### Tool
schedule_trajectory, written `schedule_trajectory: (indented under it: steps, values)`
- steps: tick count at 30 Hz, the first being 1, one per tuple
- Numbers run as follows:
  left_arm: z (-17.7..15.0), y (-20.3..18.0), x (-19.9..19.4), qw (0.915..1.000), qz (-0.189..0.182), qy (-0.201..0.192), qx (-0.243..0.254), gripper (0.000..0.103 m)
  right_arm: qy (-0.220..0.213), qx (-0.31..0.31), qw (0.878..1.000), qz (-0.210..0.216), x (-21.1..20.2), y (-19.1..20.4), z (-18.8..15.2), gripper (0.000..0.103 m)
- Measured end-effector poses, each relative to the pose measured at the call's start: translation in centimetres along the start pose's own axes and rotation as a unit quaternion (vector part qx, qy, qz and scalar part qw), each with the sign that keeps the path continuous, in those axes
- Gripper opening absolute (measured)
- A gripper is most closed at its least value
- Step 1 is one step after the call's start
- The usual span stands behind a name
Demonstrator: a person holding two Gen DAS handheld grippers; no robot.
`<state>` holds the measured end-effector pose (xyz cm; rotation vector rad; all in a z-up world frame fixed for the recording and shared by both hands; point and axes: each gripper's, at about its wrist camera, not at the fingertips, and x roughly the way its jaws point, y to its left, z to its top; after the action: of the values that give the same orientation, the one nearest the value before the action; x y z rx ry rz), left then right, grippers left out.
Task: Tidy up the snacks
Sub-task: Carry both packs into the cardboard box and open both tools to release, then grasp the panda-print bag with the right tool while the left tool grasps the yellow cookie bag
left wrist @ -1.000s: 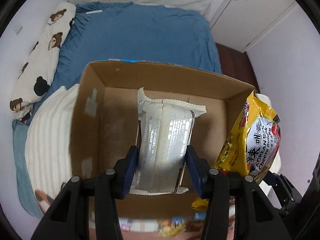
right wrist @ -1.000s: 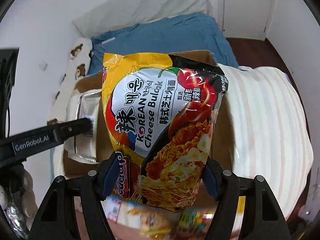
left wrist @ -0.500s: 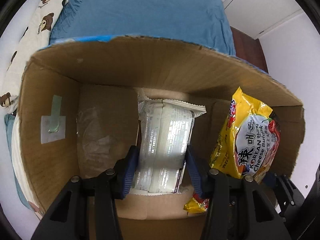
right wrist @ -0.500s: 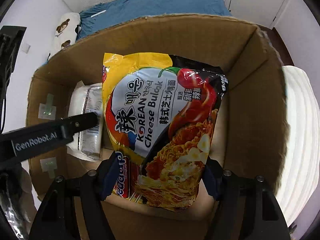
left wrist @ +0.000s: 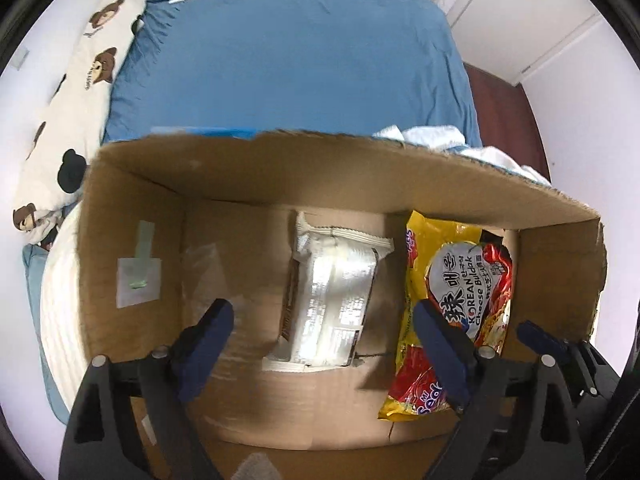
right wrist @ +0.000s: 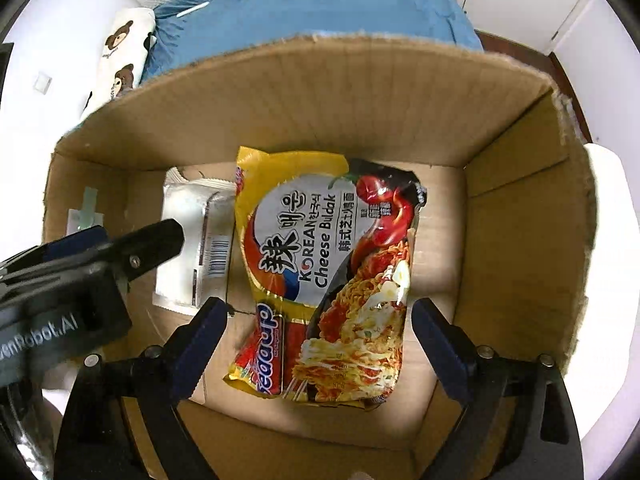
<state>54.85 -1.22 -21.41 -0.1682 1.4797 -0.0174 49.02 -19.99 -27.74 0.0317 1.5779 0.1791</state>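
Now, item one: white packet [left wrist: 330, 300] on the cardboard box [left wrist: 320, 168] floor, your left gripper [left wrist: 320, 344] opening, clear of it. Item two: yellow noodle bag [right wrist: 328, 276] alongside, right gripper [right wrist: 316, 344] opening likewise. Step: release. Next, lift both out and fetch more snacks.

Matt corrugated cardboard box [right wrist: 360, 92] — glossy plastic noodle packet [right wrist: 324, 272], shiny silvery-white wrapper [left wrist: 332, 292] — soft blue cloth bedsheet [left wrist: 296, 60]

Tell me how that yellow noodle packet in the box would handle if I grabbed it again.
The noodle packet looks glossy, so probably slippery. Its wrinkled film suggests the edges will flop, though the noodle block inside likely stays stiff and could crack if squeezed. It lies flat on the box floor, unlikely to roll.
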Motion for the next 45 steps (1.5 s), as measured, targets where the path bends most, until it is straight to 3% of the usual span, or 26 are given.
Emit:
schedule_trajectory:
  steps: [5, 7, 15, 19, 38, 41, 45]
  values:
    - [-0.6, 1.5, -1.2, 0.9997, 0.000, -0.026, -0.006, 0.092, -0.022, 0.009, 1.000, -0.002, -1.7, 0.6, -0.2, 0.099]
    - [-1.4, 1.9, -1.9, 0.9994, 0.001, -0.034, -0.007, 0.092, -0.008, 0.003, 1.000, -0.002, -3.1, 0.0, -1.6, 0.099]
    - [-5.4, 1.1, -5.4, 0.9967, 0.016, -0.078, 0.011, 0.092, -0.038, 0.009, 0.999, 0.003, -9.1, 1.0, -6.1, 0.099]
    - [-8.1, 0.6, -7.3, 0.9938, 0.026, -0.106, 0.021, 0.092, -0.064, 0.008, 0.998, -0.002, -9.5, 1.3, -5.8, 0.099]
    - [-21.0, -1.4, -16.3, 0.9722, 0.039, -0.231, 0.001, 0.092, -0.196, -0.029, 0.980, 0.001, -18.4, 2.8, -16.4, 0.099]
    - [-23.2, -1.2, -17.0, 0.9690, 0.041, -0.244, -0.003, 0.092, -0.210, -0.041, 0.977, 0.005, -19.5, 3.0, -18.0, 0.099]
    - [-25.6, 0.1, -16.6, 0.9713, 0.029, -0.236, -0.014, 0.092, -0.200, -0.038, 0.979, 0.029, -19.4, 2.7, -20.2, 0.102]
